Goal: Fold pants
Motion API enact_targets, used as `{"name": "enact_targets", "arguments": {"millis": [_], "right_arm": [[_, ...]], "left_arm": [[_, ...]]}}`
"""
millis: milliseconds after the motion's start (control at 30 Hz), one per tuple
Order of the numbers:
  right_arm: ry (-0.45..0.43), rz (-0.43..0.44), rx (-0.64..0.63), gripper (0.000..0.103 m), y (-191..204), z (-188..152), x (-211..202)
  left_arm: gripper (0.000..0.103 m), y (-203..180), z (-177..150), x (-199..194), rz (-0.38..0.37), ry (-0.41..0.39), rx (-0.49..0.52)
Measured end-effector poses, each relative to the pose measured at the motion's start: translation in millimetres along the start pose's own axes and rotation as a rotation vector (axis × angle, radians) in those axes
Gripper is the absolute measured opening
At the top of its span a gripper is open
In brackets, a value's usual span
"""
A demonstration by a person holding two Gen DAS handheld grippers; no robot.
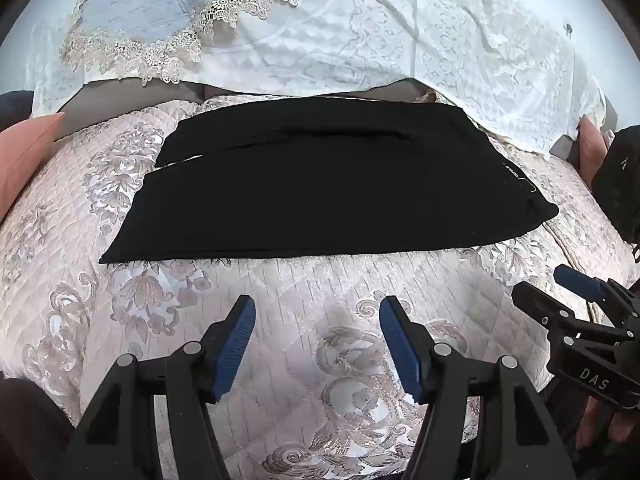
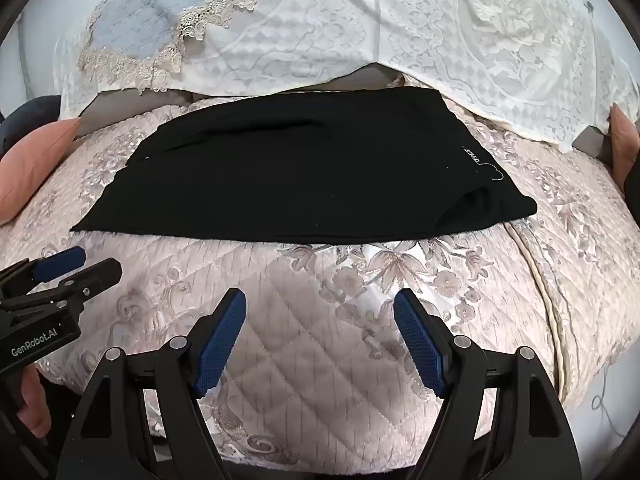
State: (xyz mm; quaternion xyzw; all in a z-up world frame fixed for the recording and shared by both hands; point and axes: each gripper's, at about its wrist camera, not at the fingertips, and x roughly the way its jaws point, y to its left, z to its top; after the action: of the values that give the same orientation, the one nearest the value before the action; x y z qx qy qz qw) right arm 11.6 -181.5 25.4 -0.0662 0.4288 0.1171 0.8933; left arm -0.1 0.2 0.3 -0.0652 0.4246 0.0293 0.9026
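Your left gripper [image 1: 318, 340] hung over the quilt [image 1: 280, 380] with its blue fingers [image 1: 236, 350] spread wide and nothing between them. The pants [image 1: 320, 184] lay flat ahead of the tips — well apart from them, leg ends to the left and waistband to the right, the near edge running straight across the quilt. Your right gripper [image 2: 320, 334] was also spread and empty, short of the same near edge. Behind the pants hung a white lace cover [image 2: 440, 40], with a pink pillow [image 2: 32, 160] at the far left.

Writing: small white letters near the waistband read "STAND" — possibly part of a longer word. The left gripper's body showed "GenRobot.AI"; the right's showed "DAS".
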Motion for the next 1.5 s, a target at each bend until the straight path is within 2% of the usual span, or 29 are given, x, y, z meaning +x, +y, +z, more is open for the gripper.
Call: {"name": "enact_targets", "arguments": {"millis": [200, 767, 1500], "right_arm": [[0.003, 0.019, 0.013, 0.076, 0, -2, -2], [0.015, 0.022, -0.005, 0.076, 9, 0, -7], [0.012, 0.022, -0.012, 0.076, 11, -1, -9]], "left_arm": [[0.067, 4, -3, -2, -0.018, 0.002, -0.010], [0.067, -3, -4, -3, 0.024, 0.008, 0.016], [0.067, -3, -6, -5, 0.034, 0.013, 0.015]]}}
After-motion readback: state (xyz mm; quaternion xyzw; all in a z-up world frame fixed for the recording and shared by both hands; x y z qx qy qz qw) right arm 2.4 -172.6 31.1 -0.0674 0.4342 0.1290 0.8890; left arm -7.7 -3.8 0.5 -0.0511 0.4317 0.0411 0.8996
